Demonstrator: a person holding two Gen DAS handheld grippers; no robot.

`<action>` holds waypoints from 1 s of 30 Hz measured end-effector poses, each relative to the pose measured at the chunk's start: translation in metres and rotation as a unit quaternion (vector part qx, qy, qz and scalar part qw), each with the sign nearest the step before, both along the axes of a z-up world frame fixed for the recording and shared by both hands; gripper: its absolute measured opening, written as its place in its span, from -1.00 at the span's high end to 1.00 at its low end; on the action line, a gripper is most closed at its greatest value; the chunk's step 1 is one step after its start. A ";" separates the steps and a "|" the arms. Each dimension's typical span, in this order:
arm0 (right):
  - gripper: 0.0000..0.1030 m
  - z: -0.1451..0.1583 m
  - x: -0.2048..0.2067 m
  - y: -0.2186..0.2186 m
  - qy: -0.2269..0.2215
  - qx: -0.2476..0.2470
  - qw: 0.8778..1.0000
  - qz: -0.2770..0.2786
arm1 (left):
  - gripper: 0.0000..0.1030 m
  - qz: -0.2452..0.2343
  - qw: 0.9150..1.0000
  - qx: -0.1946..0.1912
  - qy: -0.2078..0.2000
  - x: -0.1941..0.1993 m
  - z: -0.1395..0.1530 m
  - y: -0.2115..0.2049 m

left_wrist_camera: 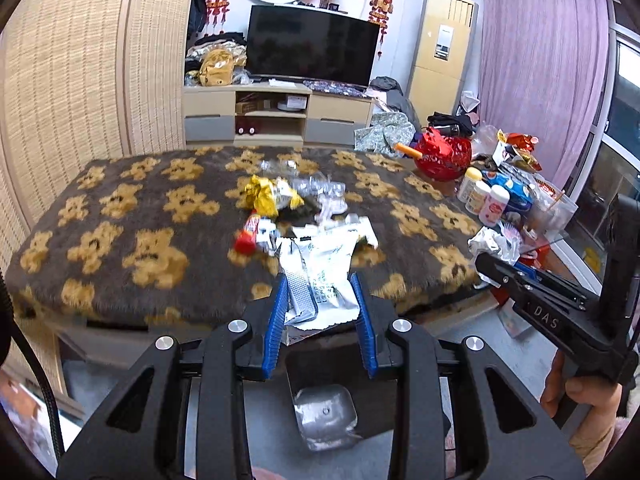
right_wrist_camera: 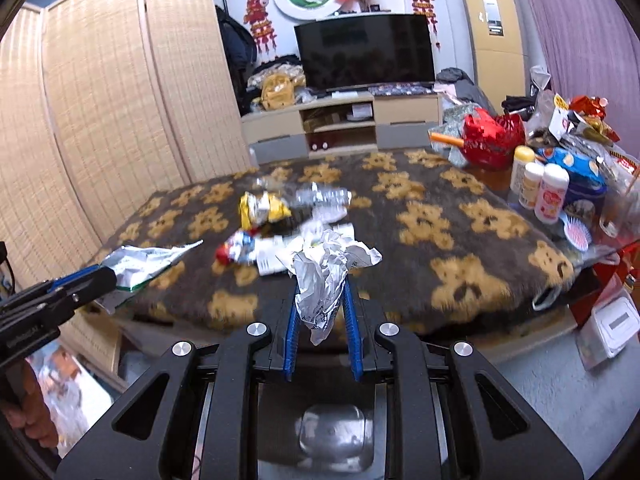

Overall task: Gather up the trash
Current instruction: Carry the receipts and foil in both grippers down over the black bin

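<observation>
Two hand-held grippers lifted clear of the near edge of a table (left_wrist_camera: 120, 208) covered in a bear-print blanket; the left gripper (left_wrist_camera: 322, 300) has its jaws narrowed on a flat silver-and-white wrapper (left_wrist_camera: 320, 276) printed with green characters too small to read; the right gripper (right_wrist_camera: 322, 304) has its jaws narrowed on a crumpled white paper wad (right_wrist_camera: 324, 276); each load sits at 12 o'clock of its own camera. Remaining trash lies at mid-table: a yellow snack bag (left_wrist_camera: 272, 196), a crushed clear bottle (right_wrist_camera: 324, 196) and a red-and-silver wrapper (left_wrist_camera: 256, 234). A metal-lined bin (left_wrist_camera: 326, 416) shows at 6 o'clock beneath the jaws. Likely risks: the wrapper is pinched only along its lower edge and could slide out if swung; the light wad may snag on the ribbed pads at release and miss the bin. Legible writing: "DAS" on the right gripper's body, at 3 o'clock in the left view; labels on the bottles (right_wrist_camera: 552, 196) at the table's right edge are unreadable.
</observation>
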State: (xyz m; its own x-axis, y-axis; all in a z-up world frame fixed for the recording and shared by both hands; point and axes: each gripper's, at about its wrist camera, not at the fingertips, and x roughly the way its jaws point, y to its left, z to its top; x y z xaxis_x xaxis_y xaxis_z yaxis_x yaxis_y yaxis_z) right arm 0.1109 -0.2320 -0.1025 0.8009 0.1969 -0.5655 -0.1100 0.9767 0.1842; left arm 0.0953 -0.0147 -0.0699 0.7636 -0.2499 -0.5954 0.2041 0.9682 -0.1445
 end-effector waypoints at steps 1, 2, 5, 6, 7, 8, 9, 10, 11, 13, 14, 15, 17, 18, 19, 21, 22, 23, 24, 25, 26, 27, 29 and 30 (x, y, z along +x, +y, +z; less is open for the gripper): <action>0.58 -0.005 -0.005 0.001 0.005 -0.002 1.000 0.000 | 0.41 -0.002 1.000 -0.003 0.005 -0.007 -0.005 0.000; 0.58 -0.011 -0.008 0.002 0.012 -0.004 1.000 0.000 | 0.41 -0.004 1.000 -0.005 0.010 -0.011 -0.011 0.000; 0.57 -0.032 -0.019 0.001 0.032 -0.002 0.999 0.005 | 0.41 -0.010 1.000 -0.009 0.024 -0.023 -0.031 -0.002; 0.57 -0.042 -0.021 0.001 0.042 -0.004 0.999 0.007 | 0.41 -0.014 0.999 -0.008 0.032 -0.026 -0.041 -0.005; 0.57 -0.049 -0.021 0.001 0.050 -0.004 0.999 0.009 | 0.41 -0.016 0.999 -0.007 0.037 -0.027 -0.047 -0.006; 0.57 -0.053 -0.024 0.004 0.055 -0.003 0.998 0.011 | 0.41 -0.018 0.999 -0.004 0.042 -0.029 -0.054 -0.008; 0.56 -0.062 -0.024 0.004 0.065 -0.001 0.998 0.013 | 0.41 -0.019 0.999 0.001 0.050 -0.031 -0.065 -0.011; 0.56 -0.067 -0.024 0.004 0.071 0.001 0.997 0.014 | 0.41 -0.019 0.998 0.003 0.054 -0.033 -0.071 -0.013; 0.56 -0.073 -0.024 0.004 0.077 0.002 0.997 0.015 | 0.41 -0.018 0.998 0.004 0.061 -0.033 -0.079 -0.013; 0.55 -0.086 -0.022 0.004 0.090 -0.001 0.996 0.015 | 0.41 -0.017 0.997 0.004 0.078 -0.031 -0.096 -0.016; 0.54 -0.092 -0.021 0.004 0.098 -0.002 0.995 0.015 | 0.41 -0.018 0.996 0.004 0.090 -0.029 -0.108 -0.018; 0.54 -0.100 -0.018 0.004 0.108 0.003 0.994 0.018 | 0.41 -0.020 0.995 0.006 0.097 -0.029 -0.116 -0.020; 0.54 -0.115 -0.014 0.003 0.128 0.016 0.991 0.025 | 0.41 -0.026 0.993 0.010 0.113 -0.026 -0.133 -0.024; 0.54 -0.121 -0.011 0.003 0.138 0.019 0.990 0.028 | 0.41 -0.029 0.992 0.013 0.124 -0.023 -0.143 -0.027; 0.54 -0.127 -0.009 0.003 0.146 0.020 0.989 0.029 | 0.41 -0.032 0.991 0.014 0.131 -0.021 -0.150 -0.029; 0.54 -0.139 -0.005 0.002 0.164 0.024 0.986 0.029 | 0.41 -0.038 0.988 0.015 0.146 -0.016 -0.165 -0.034; 0.54 -0.145 -0.003 0.002 0.173 0.026 0.984 0.029 | 0.41 -0.040 0.987 0.014 0.152 -0.014 -0.170 -0.035; 0.53 -0.152 0.001 0.001 0.183 0.029 0.982 0.028 | 0.41 -0.041 0.986 0.013 0.158 -0.012 -0.174 -0.037; 0.53 -0.159 0.004 0.000 0.193 0.034 0.980 0.028 | 0.41 -0.046 0.985 0.011 0.167 -0.008 -0.181 -0.038; 0.53 -0.164 0.007 -0.001 0.201 0.036 0.979 0.027 | 0.41 -0.047 0.984 0.010 0.171 -0.006 -0.185 -0.040; 0.53 -0.170 0.010 0.000 0.209 0.037 0.977 0.028 | 0.41 -0.048 0.983 0.010 0.175 -0.003 -0.189 -0.041; 0.53 -0.173 0.013 0.000 0.213 0.039 0.976 0.029 | 0.41 -0.048 0.983 0.010 0.180 0.000 -0.193 -0.042; 0.53 -0.179 0.019 0.002 0.219 0.041 0.974 0.031 | 0.41 -0.050 0.982 0.009 0.183 0.004 -0.197 -0.044; 0.53 -0.181 0.021 0.004 0.221 0.041 0.974 0.032 | 0.41 -0.051 0.981 0.009 0.185 0.006 -0.199 -0.045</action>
